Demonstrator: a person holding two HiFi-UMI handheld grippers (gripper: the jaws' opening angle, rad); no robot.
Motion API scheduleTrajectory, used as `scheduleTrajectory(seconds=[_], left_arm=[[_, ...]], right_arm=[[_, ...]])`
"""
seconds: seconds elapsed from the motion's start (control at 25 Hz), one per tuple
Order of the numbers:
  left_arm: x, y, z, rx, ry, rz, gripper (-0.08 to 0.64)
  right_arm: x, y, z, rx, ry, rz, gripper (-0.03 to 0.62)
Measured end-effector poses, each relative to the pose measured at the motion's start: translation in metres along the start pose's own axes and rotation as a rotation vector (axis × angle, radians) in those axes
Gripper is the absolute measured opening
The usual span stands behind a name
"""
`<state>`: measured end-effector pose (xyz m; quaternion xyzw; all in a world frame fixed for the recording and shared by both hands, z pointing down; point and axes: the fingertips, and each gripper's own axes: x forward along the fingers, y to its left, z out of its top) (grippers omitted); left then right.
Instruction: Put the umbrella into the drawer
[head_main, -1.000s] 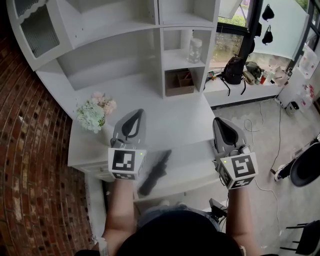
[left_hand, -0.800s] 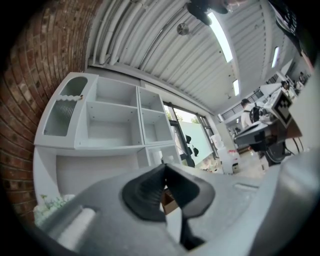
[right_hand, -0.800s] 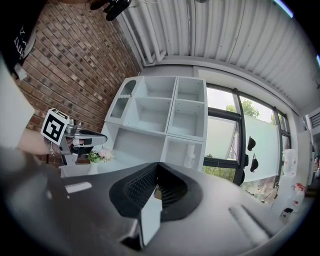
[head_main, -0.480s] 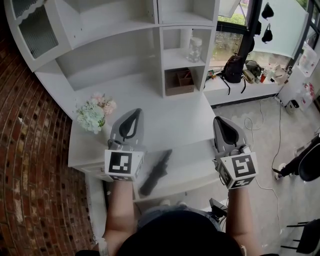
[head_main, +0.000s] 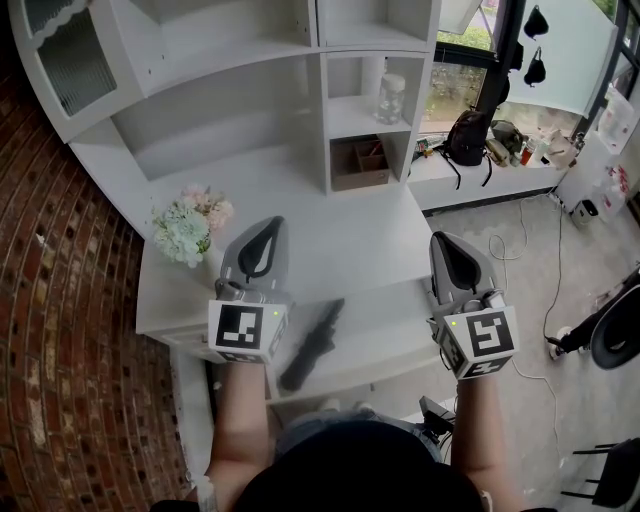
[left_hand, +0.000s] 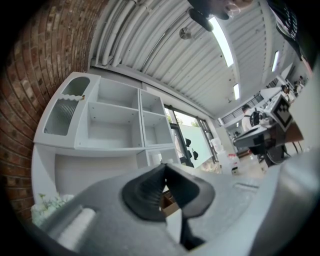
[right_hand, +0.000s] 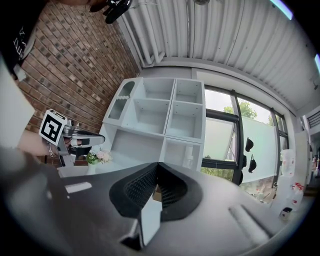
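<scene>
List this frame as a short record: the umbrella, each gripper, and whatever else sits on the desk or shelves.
umbrella: black, folded, lying on the white ledge below the desk top, between the two grippers, not gripped
left gripper: jaws together, empty
right gripper: jaws together, empty
flowers: on the desk, left of the left gripper
jar: in a shelf cubby
brown box: in the cubby below the jar

Left gripper (head_main: 270, 228) and right gripper (head_main: 443, 242) side by side, pointing forward, jaws of both together, empty.
</scene>
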<state>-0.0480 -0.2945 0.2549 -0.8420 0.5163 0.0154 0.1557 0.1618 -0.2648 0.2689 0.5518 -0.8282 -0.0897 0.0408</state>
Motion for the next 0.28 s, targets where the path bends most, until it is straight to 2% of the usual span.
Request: scheduleTrajectory(seconds=[0.28], left_arm=[[-0.0003, -0.0011, 0.0075, 0.016, -0.018, -0.004, -0.002]], right_arm=[[-0.0042, -0.0069, 0.0084, 0.004, -0.019, -0.028, 0.003]])
